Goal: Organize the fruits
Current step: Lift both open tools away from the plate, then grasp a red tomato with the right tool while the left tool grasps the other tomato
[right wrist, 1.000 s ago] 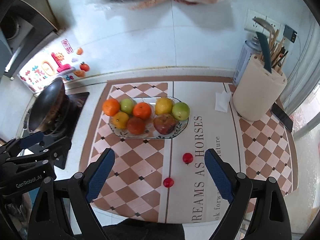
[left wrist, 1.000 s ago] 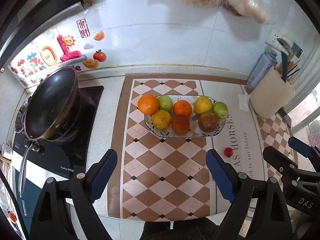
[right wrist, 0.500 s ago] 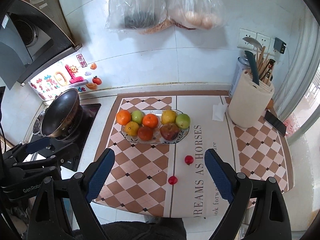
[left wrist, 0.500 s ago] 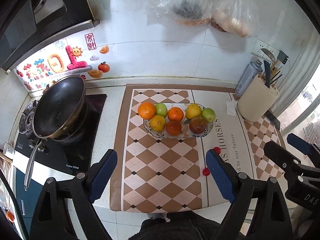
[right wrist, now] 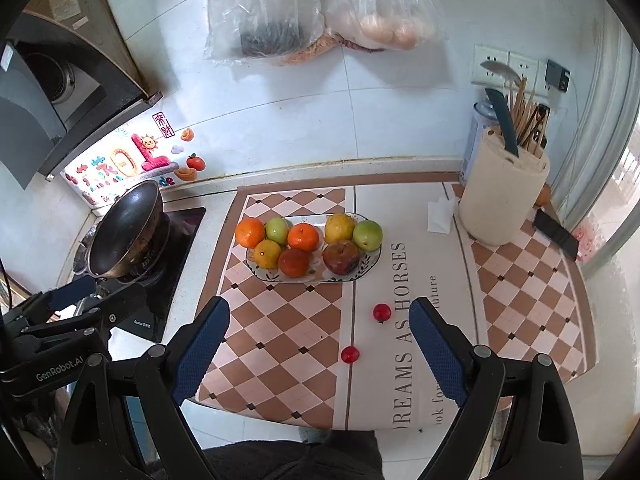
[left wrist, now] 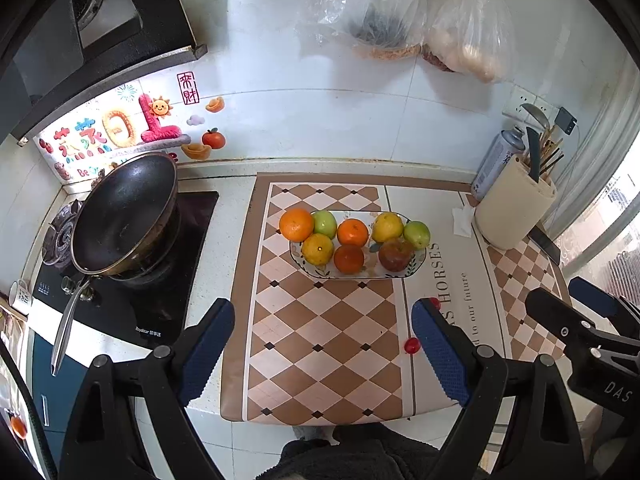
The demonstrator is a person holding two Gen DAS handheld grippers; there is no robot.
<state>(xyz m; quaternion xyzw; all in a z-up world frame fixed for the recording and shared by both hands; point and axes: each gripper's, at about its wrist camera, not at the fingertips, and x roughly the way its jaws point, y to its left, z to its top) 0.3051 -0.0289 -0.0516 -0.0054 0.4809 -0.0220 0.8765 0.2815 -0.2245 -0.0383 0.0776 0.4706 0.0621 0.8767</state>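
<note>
An oval patterned plate (left wrist: 400, 274) (right wrist: 372, 262) sits mid-counter on the checkered mat, holding several fruits: oranges (left wrist: 296, 224) (right wrist: 249, 232), green apples (left wrist: 416, 234) (right wrist: 367, 235), a yellow citrus (right wrist: 339, 227) and a dark red apple (left wrist: 395, 254) (right wrist: 341, 256). Two small red fruits lie loose on the mat in front of the plate (right wrist: 382, 312) (right wrist: 350, 354); one (left wrist: 411, 345) shows beside my left gripper's right finger, the other (left wrist: 435, 302) is half hidden behind it. My left gripper (left wrist: 323, 346) and my right gripper (right wrist: 319, 344) both hover high above the mat's near edge, open and empty.
A black wok (left wrist: 124, 220) (right wrist: 124, 236) rests on the cooktop at left. A cream utensil holder (left wrist: 514, 210) (right wrist: 502, 196) with a spray can (left wrist: 496, 162), a tissue (right wrist: 440, 216) and a phone (right wrist: 556, 234) stand at right. Plastic bags (right wrist: 320, 4) hang on the tiled wall.
Both grippers rose and drew back from the counter, so the plate looks smaller and the hanging bags and hood came into view. Both stayed open.
</note>
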